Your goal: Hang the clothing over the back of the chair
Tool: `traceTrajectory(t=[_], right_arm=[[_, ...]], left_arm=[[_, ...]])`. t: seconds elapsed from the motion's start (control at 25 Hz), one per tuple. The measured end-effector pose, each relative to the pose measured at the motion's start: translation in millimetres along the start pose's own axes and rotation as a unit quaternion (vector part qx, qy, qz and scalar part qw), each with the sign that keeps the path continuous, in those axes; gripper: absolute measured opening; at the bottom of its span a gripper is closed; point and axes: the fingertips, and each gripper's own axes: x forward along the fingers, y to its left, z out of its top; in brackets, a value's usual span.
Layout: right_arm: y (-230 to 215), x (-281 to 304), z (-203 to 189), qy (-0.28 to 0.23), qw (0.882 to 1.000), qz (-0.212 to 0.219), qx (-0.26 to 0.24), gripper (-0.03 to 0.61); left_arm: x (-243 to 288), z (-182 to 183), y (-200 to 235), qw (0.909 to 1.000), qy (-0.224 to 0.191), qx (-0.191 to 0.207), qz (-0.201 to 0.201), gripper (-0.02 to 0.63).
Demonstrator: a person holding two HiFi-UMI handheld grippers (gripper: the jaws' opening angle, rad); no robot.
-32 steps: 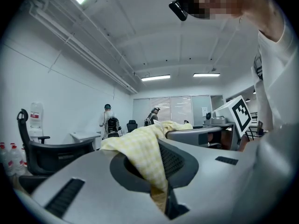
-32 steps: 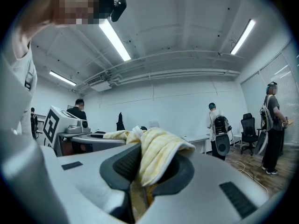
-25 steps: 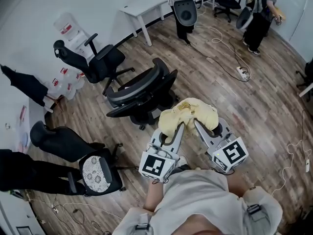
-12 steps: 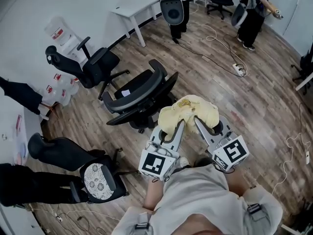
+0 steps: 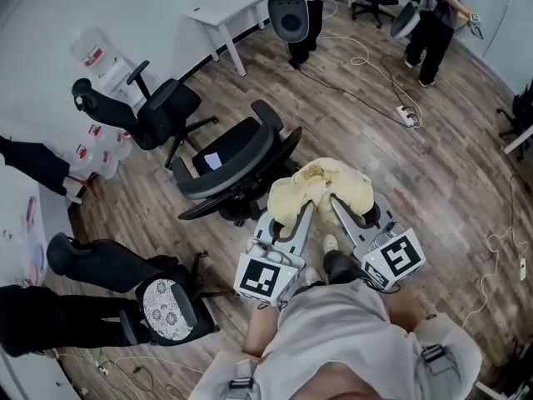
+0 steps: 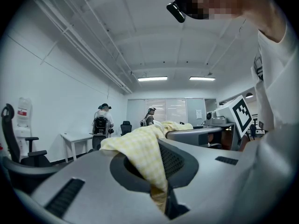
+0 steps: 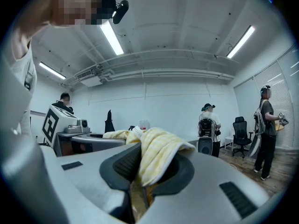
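A pale yellow checked garment [image 5: 321, 188] hangs bunched between my two grippers, held up in front of me. My left gripper [image 5: 305, 209] is shut on its left part, and in the left gripper view the cloth [image 6: 140, 148] is pinched between the grey jaws. My right gripper [image 5: 336, 207] is shut on its right part, with the cloth [image 7: 156, 155] spilling out of the jaws in the right gripper view. A black mesh office chair [image 5: 237, 161] stands just left of and beyond the garment, its backrest towards me.
Another black chair [image 5: 146, 111] stands further left. A chair with a patterned seat [image 5: 166, 302] is at the lower left. A white table [image 5: 221, 15] and a standing person [image 5: 433, 11] are at the far side. Cables and a power strip [image 5: 408, 117] lie on the wood floor.
I have moved forward with the garment. The black chair has drawn closer to the grippers in the head view. Both grips are unchanged.
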Motion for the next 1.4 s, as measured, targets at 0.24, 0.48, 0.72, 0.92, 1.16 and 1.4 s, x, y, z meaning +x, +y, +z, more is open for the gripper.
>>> traceTrajectory(t=[0.24,0.48,0.72,0.92,1.16,1.4], right_arm=[[-33.7,20.5,-3.2,-0.003,1.000,0.016,0.011,0.071],[-63.9,47.4,4.0,-0.010,0.999,0.041,0.006,0.071],[-87.9,65.4,15.7,-0.022,0.998,0.062,0.009,0.071],[-105.2,72.8,21.4,-0.029,0.997,0.072,0.008,0.071],[-122.5,75.8,27.8,-0.037,0.996,0.082,0.005,0.071],[-130.0,87.9,32.2,-0.046,0.996,0.083,0.005,0.071]], left_arm=[[34.1,3.1,16.5,0.9998,0.004,0.008,0.018,0.037],[64.3,9.8,39.6,0.9989,0.007,0.015,0.043,0.037],[88.1,23.7,53.1,0.9980,0.003,0.022,0.060,0.037],[104.7,29.6,58.4,0.9973,0.002,0.030,0.067,0.037],[121.4,36.7,59.5,0.9965,0.001,0.040,0.073,0.037],[130.2,42.1,71.1,0.9958,0.003,0.043,0.080,0.037]])
